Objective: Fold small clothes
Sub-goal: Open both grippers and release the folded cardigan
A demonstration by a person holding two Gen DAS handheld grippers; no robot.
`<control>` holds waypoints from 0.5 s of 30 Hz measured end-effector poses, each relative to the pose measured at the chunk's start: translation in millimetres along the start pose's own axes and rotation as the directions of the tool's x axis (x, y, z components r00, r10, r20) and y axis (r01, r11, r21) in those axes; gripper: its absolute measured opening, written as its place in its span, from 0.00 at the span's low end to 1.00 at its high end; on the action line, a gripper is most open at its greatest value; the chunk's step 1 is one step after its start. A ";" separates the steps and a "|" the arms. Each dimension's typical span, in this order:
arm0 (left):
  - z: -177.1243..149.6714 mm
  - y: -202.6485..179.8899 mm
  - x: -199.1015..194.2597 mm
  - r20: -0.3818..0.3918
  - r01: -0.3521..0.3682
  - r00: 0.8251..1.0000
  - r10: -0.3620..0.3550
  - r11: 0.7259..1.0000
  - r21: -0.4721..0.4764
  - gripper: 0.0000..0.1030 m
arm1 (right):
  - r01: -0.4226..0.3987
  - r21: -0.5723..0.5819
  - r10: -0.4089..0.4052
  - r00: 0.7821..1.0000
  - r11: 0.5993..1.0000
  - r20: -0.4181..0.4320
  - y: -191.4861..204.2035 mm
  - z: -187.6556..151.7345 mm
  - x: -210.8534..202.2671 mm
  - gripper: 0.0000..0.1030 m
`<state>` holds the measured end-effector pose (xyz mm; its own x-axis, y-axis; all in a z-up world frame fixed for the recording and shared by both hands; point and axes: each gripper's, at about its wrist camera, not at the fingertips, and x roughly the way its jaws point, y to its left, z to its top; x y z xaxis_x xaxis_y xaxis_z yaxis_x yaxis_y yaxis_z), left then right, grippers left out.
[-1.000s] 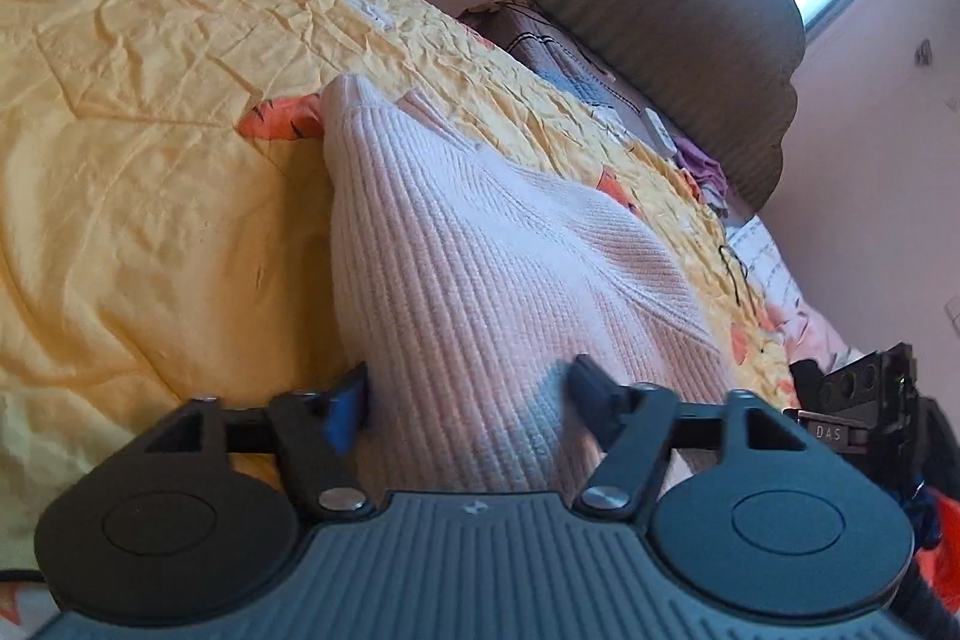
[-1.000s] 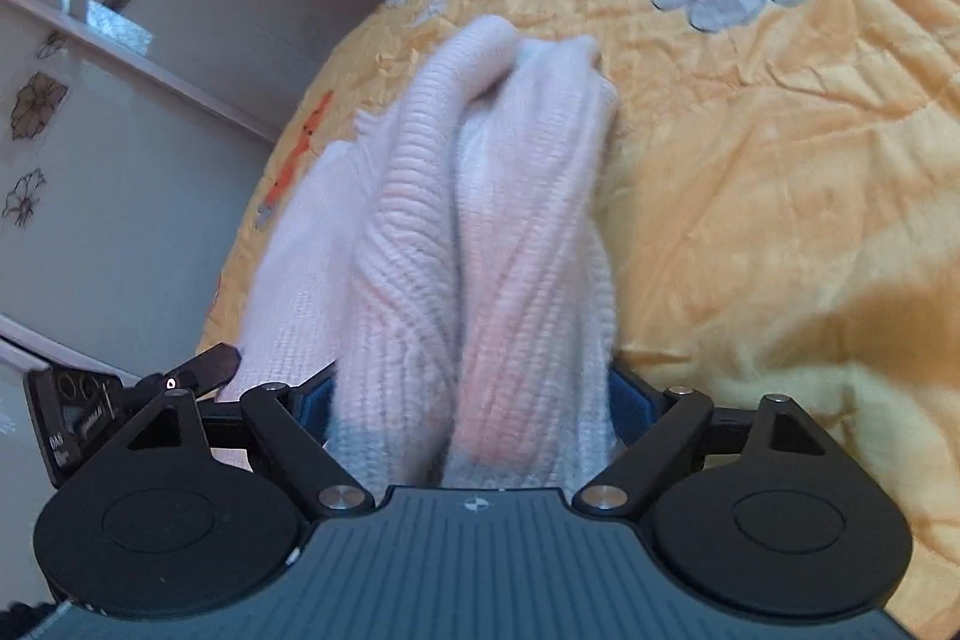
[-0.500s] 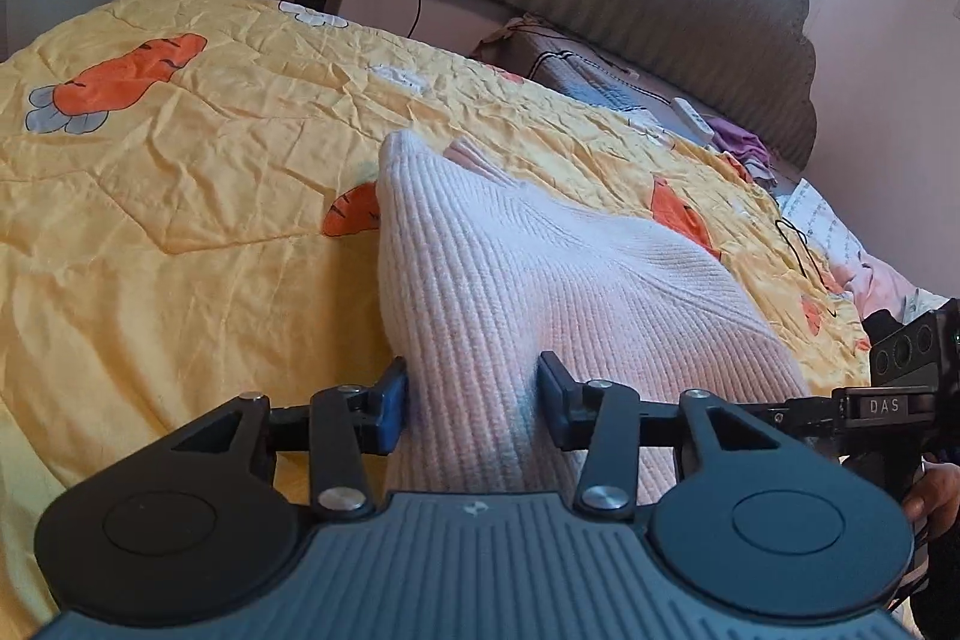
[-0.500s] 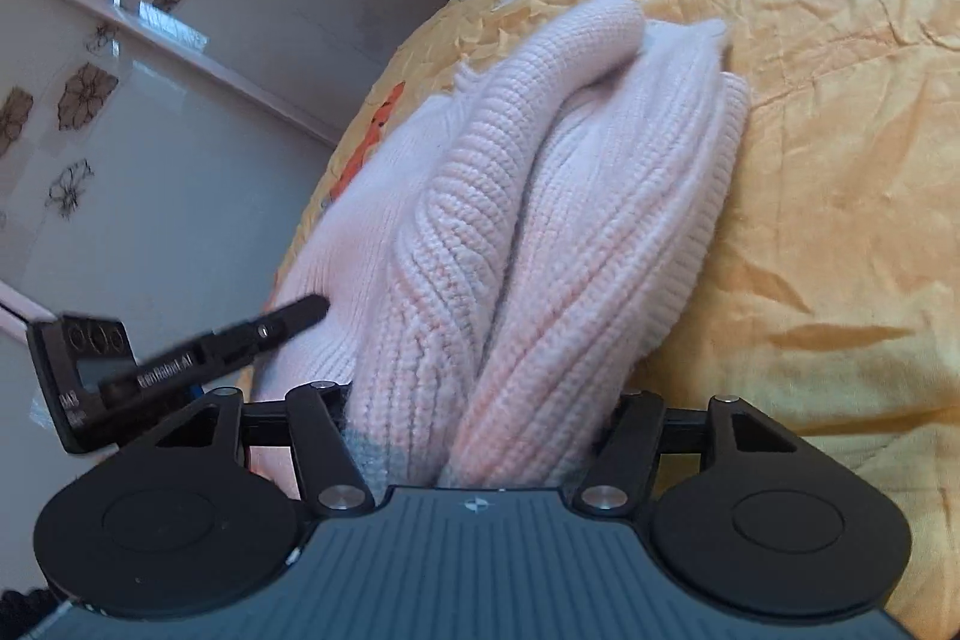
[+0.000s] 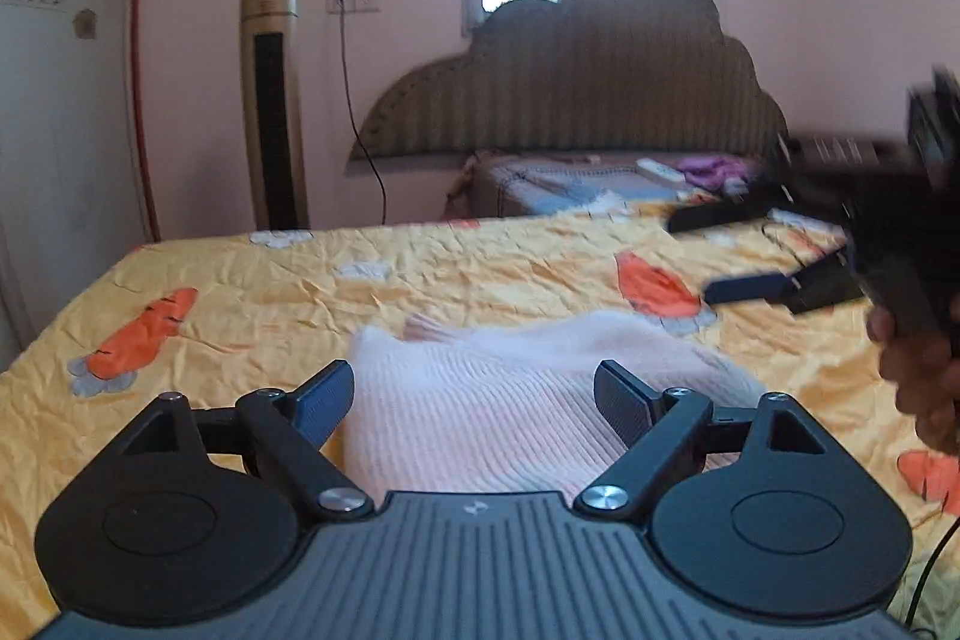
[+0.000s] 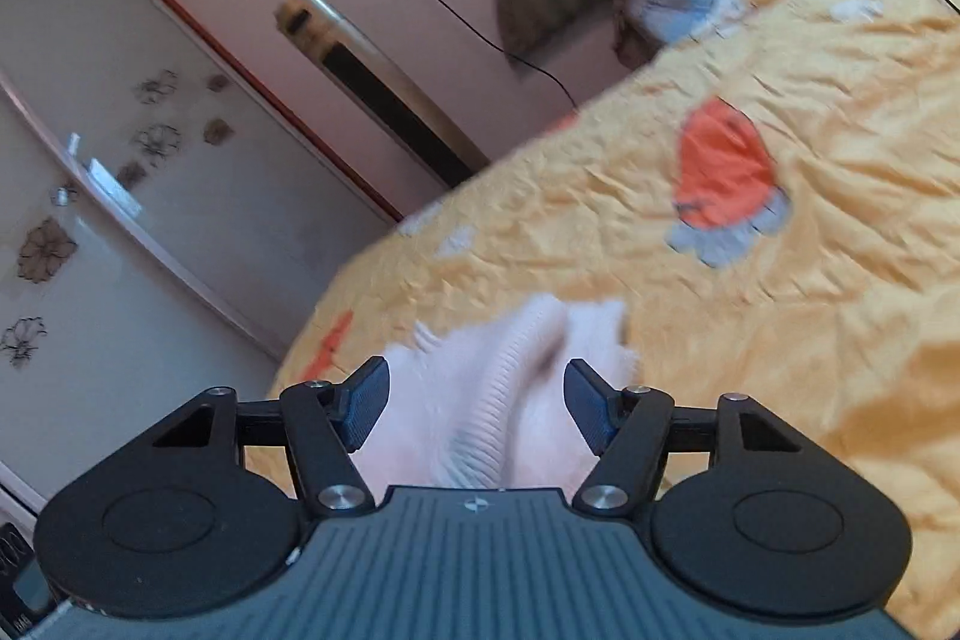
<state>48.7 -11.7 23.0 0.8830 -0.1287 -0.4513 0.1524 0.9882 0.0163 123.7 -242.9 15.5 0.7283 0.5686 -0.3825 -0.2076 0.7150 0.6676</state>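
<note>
We list: pale pink ribbed knit sweater (image 5: 480,400), folded on yellow carrot-print quilt (image 5: 252,316); left gripper (image 5: 474,400) and right gripper (image 6: 477,403) both released, jaws spread.

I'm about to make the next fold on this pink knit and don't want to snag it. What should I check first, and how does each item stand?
1. Left gripper open, holding nothing: ok.
2. Right gripper open, holding nothing: ok.
3. Pink sweater lying on the yellow quilt, not hanging: ok.
4. Sweater flat and smooth: not ok; in the right wrist view it is bunched into ridges.
5. Edges lined up for the fold: cannot tell; both views are blurred and the gripper bodies hide the near part.
6. Quilt around the sweater free of other things: ok where visible.
</note>
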 end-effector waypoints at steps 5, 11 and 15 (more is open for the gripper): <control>-43.7 -38.2 24.1 -0.085 0.014 0.996 0.000 0.985 0.170 0.84 | -0.072 -0.025 0.066 0.981 0.997 -0.182 35.7 5.4 82.7 0.81; -56.7 -27.5 31.2 -0.100 0.064 0.994 -0.051 0.989 0.131 0.87 | 0.081 -0.218 -0.116 0.981 0.973 -0.153 14.0 -45.7 96.3 0.62; -52.4 -28.2 32.3 -0.112 0.052 0.993 -0.038 0.991 0.124 0.88 | 0.102 -0.305 -0.151 0.979 0.947 -0.140 24.9 -50.2 93.3 0.62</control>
<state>49.7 -39.3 -38.8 0.8213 -0.1558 -0.5488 0.2516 0.9623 0.1032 153.7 -151.6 -35.7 0.6527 0.5054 -0.5644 -0.3213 0.8593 0.3979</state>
